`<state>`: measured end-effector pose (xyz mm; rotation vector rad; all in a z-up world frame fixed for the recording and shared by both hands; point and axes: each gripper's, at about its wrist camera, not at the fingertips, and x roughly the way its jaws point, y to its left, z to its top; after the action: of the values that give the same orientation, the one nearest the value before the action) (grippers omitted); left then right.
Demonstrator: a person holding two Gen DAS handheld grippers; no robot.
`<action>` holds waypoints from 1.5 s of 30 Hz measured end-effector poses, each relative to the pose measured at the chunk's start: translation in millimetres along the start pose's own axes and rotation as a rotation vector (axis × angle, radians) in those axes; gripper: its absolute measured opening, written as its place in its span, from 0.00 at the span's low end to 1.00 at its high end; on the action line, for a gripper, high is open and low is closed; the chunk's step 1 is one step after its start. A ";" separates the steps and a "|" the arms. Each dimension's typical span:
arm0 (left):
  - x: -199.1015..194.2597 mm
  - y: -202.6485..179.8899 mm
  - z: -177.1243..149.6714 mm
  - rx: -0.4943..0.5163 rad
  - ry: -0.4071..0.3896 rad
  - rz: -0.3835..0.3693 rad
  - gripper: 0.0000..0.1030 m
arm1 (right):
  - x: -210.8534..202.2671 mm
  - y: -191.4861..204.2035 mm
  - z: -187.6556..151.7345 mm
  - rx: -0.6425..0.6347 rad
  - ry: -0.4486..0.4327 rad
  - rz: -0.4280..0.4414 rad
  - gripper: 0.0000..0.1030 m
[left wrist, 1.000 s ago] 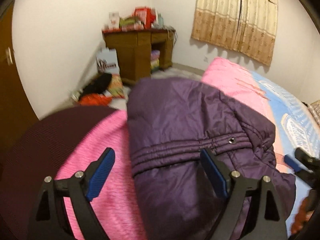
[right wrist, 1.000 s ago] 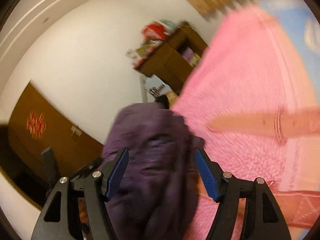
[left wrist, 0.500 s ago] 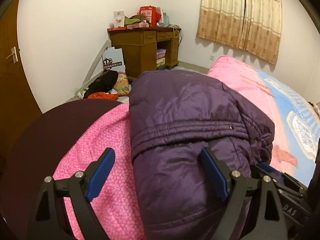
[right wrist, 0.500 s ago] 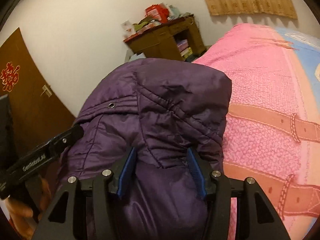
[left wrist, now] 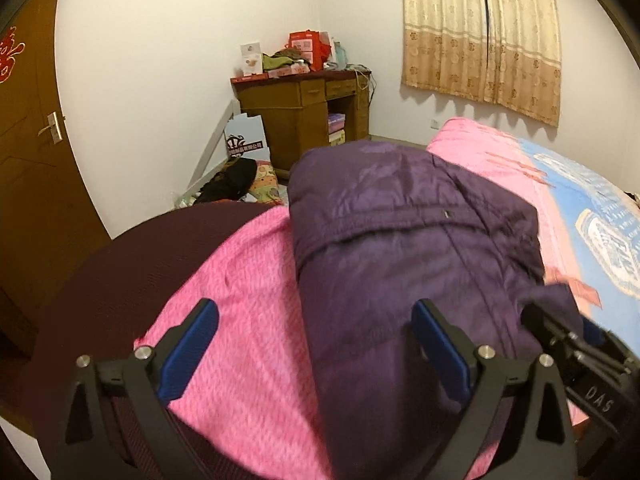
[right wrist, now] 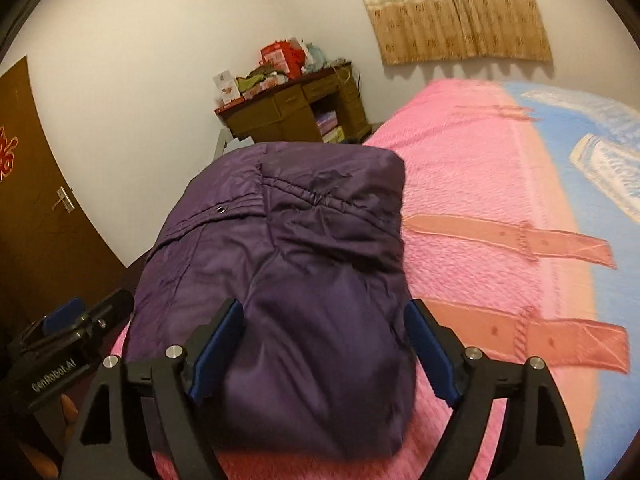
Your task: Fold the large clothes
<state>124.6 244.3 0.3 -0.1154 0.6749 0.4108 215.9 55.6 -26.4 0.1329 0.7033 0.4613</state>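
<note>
A purple padded jacket (left wrist: 400,232) lies folded in a thick bundle on the pink bedspread (left wrist: 256,288); it also shows in the right wrist view (right wrist: 296,264). My left gripper (left wrist: 316,344) is open, its right finger against the jacket's near part and its left finger over the bedspread. My right gripper (right wrist: 324,344) is open, its jaws standing on either side of the jacket's near end. The right gripper shows at the lower right of the left wrist view (left wrist: 576,344), and the left gripper at the lower left of the right wrist view (right wrist: 68,328).
A dark maroon cushion (left wrist: 132,264) borders the bed's left edge. The bedspread turns blue at the right (right wrist: 600,184). A cluttered wooden desk (left wrist: 304,112) stands in the far corner, clothes and a bag (left wrist: 240,184) on the floor, a door (left wrist: 28,160) at left, curtains (left wrist: 480,32) behind.
My right gripper has opened from its narrower grip on the jacket and pulled back slightly. The left gripper stays open and has drawn back and risen a little. The jacket lies settled.
</note>
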 end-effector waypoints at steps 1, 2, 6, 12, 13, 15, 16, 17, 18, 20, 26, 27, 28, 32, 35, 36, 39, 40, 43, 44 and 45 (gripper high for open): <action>-3.4 -0.8 -5.5 -0.002 0.008 0.003 0.97 | -2.3 3.4 1.3 -0.010 -0.006 -0.007 0.81; -8.0 0.3 -12.1 -0.009 0.019 0.000 0.97 | -11.7 6.7 -2.6 -0.025 -0.012 -0.014 0.81; -36.8 5.3 -28.7 -0.039 0.013 -0.025 0.97 | -37.8 18.5 -6.5 -0.056 -0.013 -0.036 0.81; -91.9 8.5 -36.0 -0.033 -0.086 -0.017 1.00 | -99.5 35.8 -18.4 -0.094 -0.079 -0.060 0.81; -99.1 8.5 -34.9 -0.028 -0.102 -0.011 1.00 | -112.0 37.9 -20.8 -0.095 -0.096 -0.057 0.81; -118.9 9.7 -33.4 -0.021 -0.151 -0.005 1.00 | -133.6 41.8 -24.6 -0.090 -0.133 -0.064 0.81; -128.1 11.0 -32.5 -0.017 -0.171 -0.004 1.00 | -145.2 43.7 -25.4 -0.089 -0.155 -0.068 0.81; -132.9 11.7 -31.2 -0.015 -0.184 0.000 1.00 | -156.3 45.2 -25.4 -0.090 -0.181 -0.071 0.81; -138.7 11.4 -31.0 -0.011 -0.197 0.002 1.00 | -165.7 46.7 -25.1 -0.092 -0.202 -0.074 0.81; -150.3 14.3 -30.5 -0.012 -0.225 -0.001 1.00 | -183.8 50.4 -23.8 -0.097 -0.249 -0.089 0.82; -174.1 11.8 -28.6 -0.002 -0.297 0.026 1.00 | -216.9 59.6 -19.7 -0.075 -0.340 -0.061 0.85; -176.4 9.6 -30.1 0.003 -0.311 0.042 1.00 | -216.9 60.8 -19.7 -0.079 -0.343 -0.056 0.86; -178.7 7.2 -30.5 0.017 -0.329 0.059 1.00 | -218.1 62.5 -20.5 -0.087 -0.348 -0.056 0.86; -180.5 -2.4 -33.1 0.048 -0.325 0.051 1.00 | -215.6 62.4 -22.3 -0.091 -0.339 -0.046 0.86; -180.8 -7.5 -35.1 0.057 -0.320 0.040 1.00 | -213.1 56.4 -22.2 -0.070 -0.328 -0.038 0.86; -180.7 -8.8 -35.7 0.060 -0.319 0.042 1.00 | -212.5 54.1 -22.1 -0.063 -0.327 -0.035 0.86; -180.7 -10.4 -37.4 0.060 -0.312 0.042 1.00 | -211.8 49.3 -22.5 -0.045 -0.325 -0.034 0.86; -181.2 -10.2 -38.0 0.057 -0.309 0.041 1.00 | -211.7 48.3 -22.7 -0.041 -0.324 -0.033 0.86; -181.2 -9.2 -38.2 0.046 -0.304 0.037 1.00 | -211.6 46.2 -22.9 -0.030 -0.320 -0.031 0.86; -181.5 -9.2 -38.6 0.044 -0.303 0.036 1.00 | -211.9 45.7 -23.3 -0.028 -0.321 -0.030 0.86; -181.6 -9.4 -38.6 0.044 -0.302 0.034 1.00 | -212.3 45.7 -23.8 -0.028 -0.323 -0.029 0.86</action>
<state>-21.9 166.4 84.1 0.0008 0.3885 0.4348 42.2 -0.4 93.7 0.1667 0.3819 0.4098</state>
